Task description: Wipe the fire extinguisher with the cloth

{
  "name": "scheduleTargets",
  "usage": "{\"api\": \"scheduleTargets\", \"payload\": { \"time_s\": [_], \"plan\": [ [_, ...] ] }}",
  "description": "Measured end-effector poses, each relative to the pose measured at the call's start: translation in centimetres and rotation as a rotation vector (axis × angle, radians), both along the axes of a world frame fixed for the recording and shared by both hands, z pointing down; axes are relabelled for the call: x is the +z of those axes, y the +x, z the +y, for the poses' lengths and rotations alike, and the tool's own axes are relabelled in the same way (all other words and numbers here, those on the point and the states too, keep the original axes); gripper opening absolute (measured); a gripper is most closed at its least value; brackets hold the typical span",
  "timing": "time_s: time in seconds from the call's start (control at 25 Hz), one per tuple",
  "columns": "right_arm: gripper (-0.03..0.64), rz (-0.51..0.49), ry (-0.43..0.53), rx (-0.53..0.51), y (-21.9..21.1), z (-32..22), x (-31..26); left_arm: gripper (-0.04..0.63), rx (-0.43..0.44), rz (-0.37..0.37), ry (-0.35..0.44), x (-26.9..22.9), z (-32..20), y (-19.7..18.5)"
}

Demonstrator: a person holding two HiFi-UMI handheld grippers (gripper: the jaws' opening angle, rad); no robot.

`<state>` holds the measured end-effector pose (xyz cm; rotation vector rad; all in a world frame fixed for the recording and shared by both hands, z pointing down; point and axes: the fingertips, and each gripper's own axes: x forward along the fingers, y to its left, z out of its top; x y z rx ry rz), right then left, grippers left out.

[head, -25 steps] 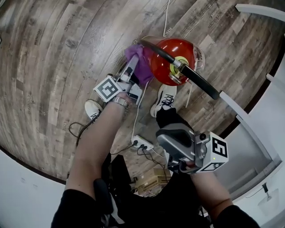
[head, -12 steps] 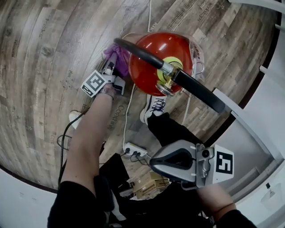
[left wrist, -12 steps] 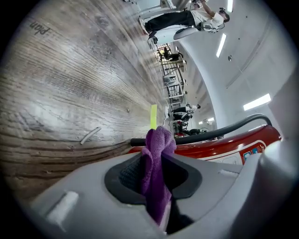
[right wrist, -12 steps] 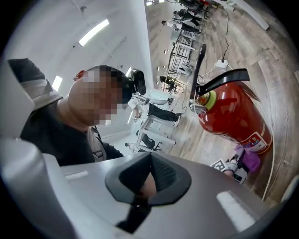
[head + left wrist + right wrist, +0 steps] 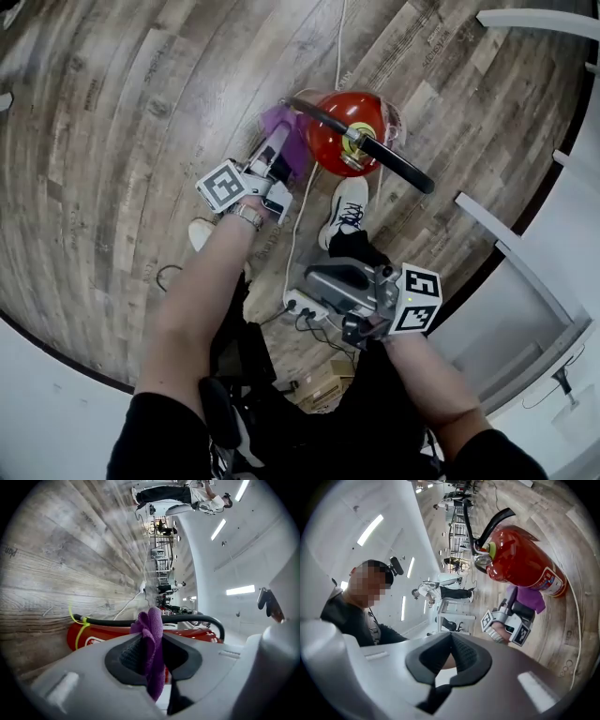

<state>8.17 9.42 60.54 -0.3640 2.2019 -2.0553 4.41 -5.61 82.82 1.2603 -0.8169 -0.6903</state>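
While wiping at the side of the fire extinguisher (image 5: pixel 333 141), upright on the wooden floor (image 5: pixel 112 141): purple cloth (image 5: pixel 284 131) clamped in left gripper (image 5: pixel 278 142), jaws closing tighter; right gripper (image 5: pixel 314 278) idle, jaws together on nothing. Next, likely: sweep along the cylinder, keeping contact.

Fire extinguisher (image 5: pixel 115 632) partly behind cloth (image 5: pixel 152 641)

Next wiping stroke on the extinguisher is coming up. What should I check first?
1. Grip: purple cloth pinched in left tongs, jaws closing on it: ok.
2. Contact with fire extinguisher: cloth right beside its red body, touching cannot tell.
3. Extinguisher standing on the floor: ok.
4. Stroke clear of black hose: not ok, it crosses just past the cloth.
5. Idle right tongs: shut, empty, apart from the extinguisher: ok.
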Motion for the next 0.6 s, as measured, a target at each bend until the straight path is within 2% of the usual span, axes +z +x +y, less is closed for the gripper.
{"api": "scheduleTargets", "payload": {
  "time_s": [0.12,0.28,0.36,0.48,0.6],
  "plan": [
    [-0.002,0.000,0.000,-0.010,-0.6,0.0,-2.5,0.071,0.034,0.003,0.034,-4.8,-0.6,-0.2],
    [-0.002,-0.022,0.030,0.022,-0.7,-0.5,-7.5,0.071,0.025,0.061,0.051,-10.7,-0.2,-0.3],
    [-0.002,-0.026,0.049,0.041,-0.5,-1.2,-9.4,0.071,0.021,0.101,0.089,-13.9,-0.4,-0.4],
    [-0.002,-0.021,0.058,0.087,0.0,-1.9,-12.1,0.071,0.088,0.193,0.153,-20.1,0.4,1.5],
    [-0.002,-0.014,0.087,0.129,0.5,-2.3,-15.9,0.071,0.174,0.238,0.195,-26.9,2.4,2.9]
  ]
}}
